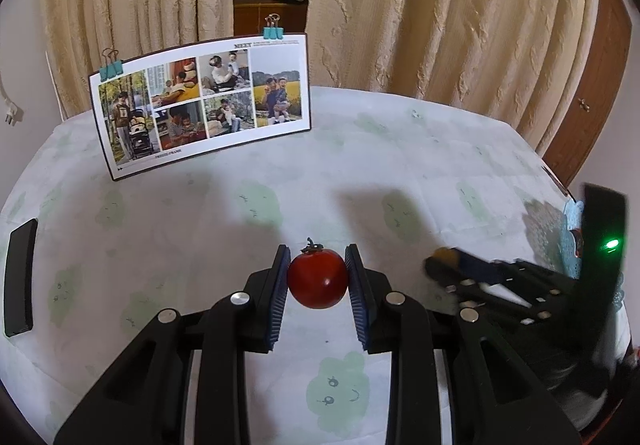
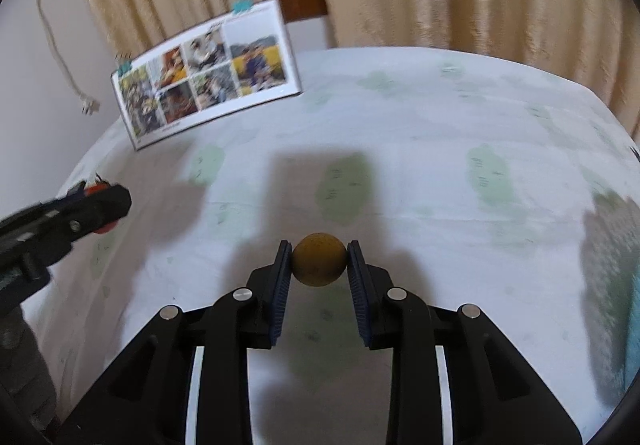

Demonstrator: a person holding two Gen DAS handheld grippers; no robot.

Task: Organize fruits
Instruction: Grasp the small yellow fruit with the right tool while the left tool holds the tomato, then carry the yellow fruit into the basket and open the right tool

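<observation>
Pinching a small red tomato (image 1: 317, 279) between its blue ribbed pads (image 1: 280, 289), the left gripper (image 1: 317, 261) sits at lower centre of the left wrist view, the fruit's dark stem pointing up. The tomato is held clear above the tablecloth (image 1: 400, 173), which is white with pale green cartoon shapes.

The right gripper (image 2: 319, 257) is clamped on a round yellow-brown fruit (image 2: 319, 260) at lower centre of the right wrist view, both pads touching its sides. In the left wrist view this gripper appears blurred at the right edge, beside a green indicator light (image 1: 611, 244).

A photo collage card (image 1: 200, 105) stands upright at upper left of the table, held by two teal binder clips (image 1: 273, 33). The heading at its top reads "MEET"; the caption along its bottom edge is too small to read. Beige curtains (image 1: 440, 5) hang behind the table. A black rectangular object (image 1: 20, 277) lies at the left edge.
</observation>
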